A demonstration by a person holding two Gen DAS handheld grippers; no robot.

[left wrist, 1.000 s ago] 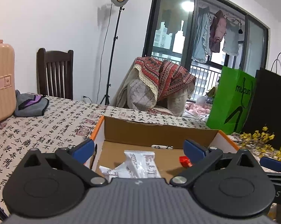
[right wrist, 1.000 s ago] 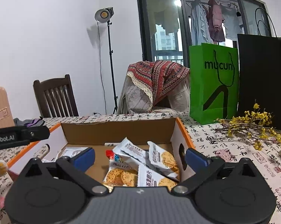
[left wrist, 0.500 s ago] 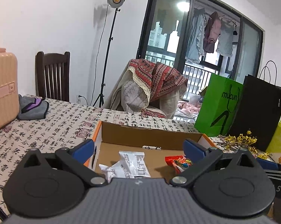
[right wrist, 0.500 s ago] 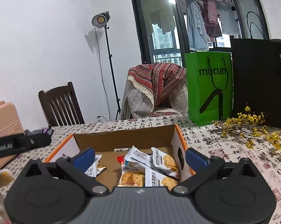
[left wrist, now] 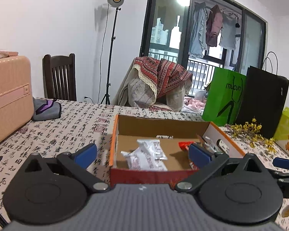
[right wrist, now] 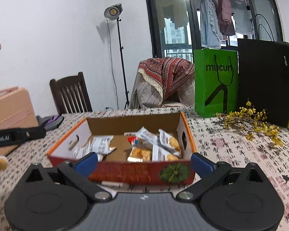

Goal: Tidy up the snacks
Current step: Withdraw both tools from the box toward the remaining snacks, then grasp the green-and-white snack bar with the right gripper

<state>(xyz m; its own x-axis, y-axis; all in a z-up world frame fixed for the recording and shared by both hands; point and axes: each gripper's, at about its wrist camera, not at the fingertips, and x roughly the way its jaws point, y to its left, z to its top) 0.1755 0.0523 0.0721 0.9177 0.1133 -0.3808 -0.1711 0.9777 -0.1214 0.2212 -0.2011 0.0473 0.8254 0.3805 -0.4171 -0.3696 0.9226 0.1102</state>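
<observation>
Left gripper (left wrist: 142, 154): jaws are spread wide and nothing is held; it is kept level in front of the box's near wall, judged a standby pose.
Right gripper (right wrist: 144, 160): jaws are likewise spread wide and empty; it is held just short of the box's near wall, so the contents are left in view.
Box (right wrist: 140, 171): an open cardboard box with an orange rim is set on the tabletop, near its middle, with the open top upward so that snacks can be dropped in.
White packets (left wrist: 146, 154): these are lying flat toward the box's left wall.
Cracker packets (right wrist: 159, 146): these are piled against the box's right wall, which is judged a grouping by kind.
Red packet (left wrist: 184, 144): it is placed on the box floor beside the cracker packets.
Bags (right wrist: 215, 82): the green bag and the black bag are stood at the tabletop's far right edge, clear of the work area.
Progress: sorting is judged largely done.
</observation>
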